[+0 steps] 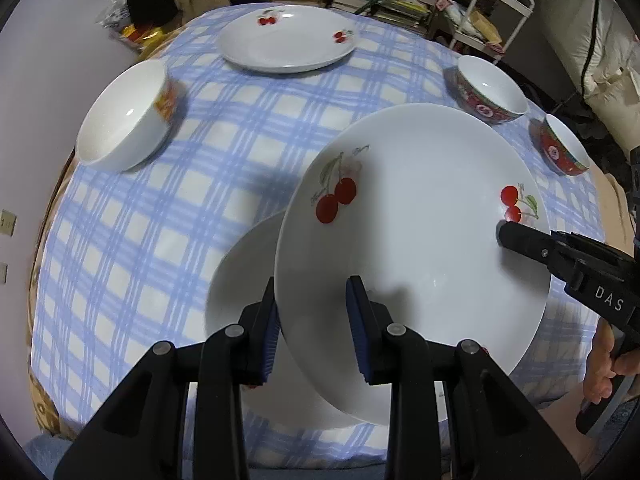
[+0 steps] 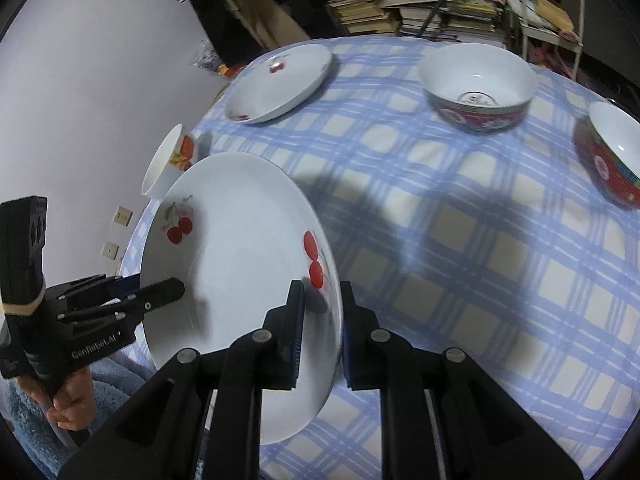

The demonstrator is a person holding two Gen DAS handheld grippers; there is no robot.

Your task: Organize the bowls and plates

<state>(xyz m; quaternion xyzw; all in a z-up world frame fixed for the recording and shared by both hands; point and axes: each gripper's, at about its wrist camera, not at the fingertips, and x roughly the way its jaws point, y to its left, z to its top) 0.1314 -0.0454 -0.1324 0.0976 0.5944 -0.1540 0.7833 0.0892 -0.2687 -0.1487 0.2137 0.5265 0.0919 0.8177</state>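
Plates (image 1: 416, 240), three; bowls (image 1: 124, 116), three; hand-held grippers (image 1: 316, 328), two.

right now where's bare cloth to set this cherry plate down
Widest bare tablecloth lies mid-table, bordered by the far cherry plate, the white bowl and the two red bowls. Crowded near edge: the held plate, gripped by left gripper and right gripper, hangs over another plate.
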